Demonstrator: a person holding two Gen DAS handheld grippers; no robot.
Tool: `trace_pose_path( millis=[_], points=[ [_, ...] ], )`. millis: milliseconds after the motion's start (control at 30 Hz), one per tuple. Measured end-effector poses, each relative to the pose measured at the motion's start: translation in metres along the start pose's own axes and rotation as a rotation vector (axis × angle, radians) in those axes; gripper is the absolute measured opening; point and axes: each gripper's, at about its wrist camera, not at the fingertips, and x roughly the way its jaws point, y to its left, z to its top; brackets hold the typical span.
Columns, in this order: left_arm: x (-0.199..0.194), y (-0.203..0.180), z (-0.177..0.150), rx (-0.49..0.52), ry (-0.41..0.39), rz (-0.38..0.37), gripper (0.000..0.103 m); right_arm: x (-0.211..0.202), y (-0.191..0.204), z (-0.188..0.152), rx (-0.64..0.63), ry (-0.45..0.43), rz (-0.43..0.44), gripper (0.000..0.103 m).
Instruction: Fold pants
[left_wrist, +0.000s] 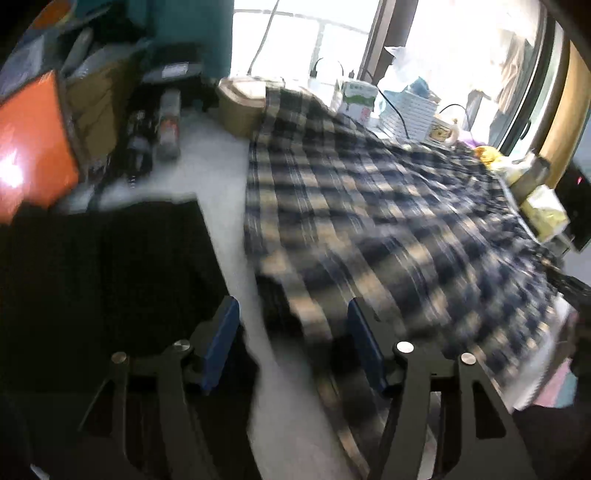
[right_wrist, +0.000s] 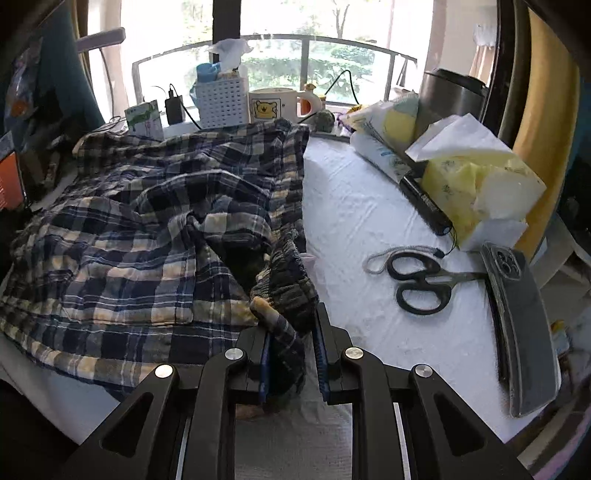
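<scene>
Plaid pants (right_wrist: 147, 229) sprawl ahead — right tool (right_wrist: 291, 354) pinches their waistband; left tool (left_wrist: 291, 347) gapes over the hem.

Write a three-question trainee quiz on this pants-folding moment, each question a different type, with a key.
1. True or false: the left gripper has its fingers spread apart with no cloth between them.
2. Multiple choice: what does the right gripper have between its fingers? A) the scissors B) the waistband end of the plaid pants C) the phone
3. Fill in: the scissors' blades point toward the ____.

Key
1. True; it is open above the white table cover, at the pants' edge.
2. B
3. phone
</scene>
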Motion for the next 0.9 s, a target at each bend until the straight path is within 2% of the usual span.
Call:
trace_pose_path(
  millis=[100, 133, 200, 233, 333, 400, 433, 467, 500, 533, 567, 667, 767, 900],
  points=[
    [-0.011, -0.006, -0.031, -0.055, 0.038, -0.053, 0.061, -0.013, 0.000, 0.002, -0.051, -0.051, -0.020, 0.034],
    [-0.013, -0.010, -0.041, -0.068, 0.044, -0.063, 0.061, -0.016, -0.002, 0.002, -0.050, -0.063, -0.023, 0.037],
    [-0.013, -0.018, -0.054, -0.087, 0.051, -0.075, 0.061, -0.024, -0.009, 0.001, -0.036, -0.090, -0.023, 0.049],
    [-0.011, -0.022, -0.059, -0.092, 0.048, -0.077, 0.062, -0.025, -0.012, 0.001, -0.028, -0.095, -0.021, 0.050],
    [-0.011, -0.043, -0.070, -0.037, -0.016, 0.019, 0.062, -0.021, -0.023, -0.009, 0.016, -0.089, 0.032, 0.050],
    [-0.005, -0.056, -0.071, 0.031, -0.003, 0.058, 0.061, -0.012, -0.028, -0.017, 0.050, -0.072, 0.086, 0.050],
    [-0.004, -0.061, -0.071, 0.060, 0.006, 0.060, 0.057, -0.007, -0.030, -0.021, 0.066, -0.062, 0.101, 0.050],
    [-0.004, -0.066, -0.071, 0.084, 0.010, 0.054, 0.034, -0.004, -0.031, -0.025, 0.079, -0.058, 0.110, 0.050],
    [-0.003, -0.071, -0.071, 0.099, 0.023, 0.048, 0.015, -0.001, -0.031, -0.028, 0.094, -0.061, 0.124, 0.048],
    [-0.004, -0.071, -0.072, 0.105, 0.029, 0.043, 0.009, -0.001, -0.030, -0.030, 0.110, -0.071, 0.143, 0.042],
    [-0.004, -0.071, -0.072, 0.107, 0.046, 0.024, 0.005, -0.002, -0.029, -0.030, 0.111, -0.075, 0.154, 0.023],
    [-0.011, -0.069, -0.072, 0.102, 0.066, 0.008, 0.004, -0.015, -0.018, -0.027, 0.098, -0.101, 0.130, 0.010],
    [-0.027, -0.057, -0.067, 0.064, 0.078, -0.034, 0.004, -0.040, -0.018, -0.019, 0.125, -0.123, 0.141, 0.010],
    [-0.030, -0.043, -0.072, 0.070, 0.147, -0.074, 0.004, -0.056, -0.010, -0.019, 0.124, -0.098, 0.146, 0.010]
  ],
)
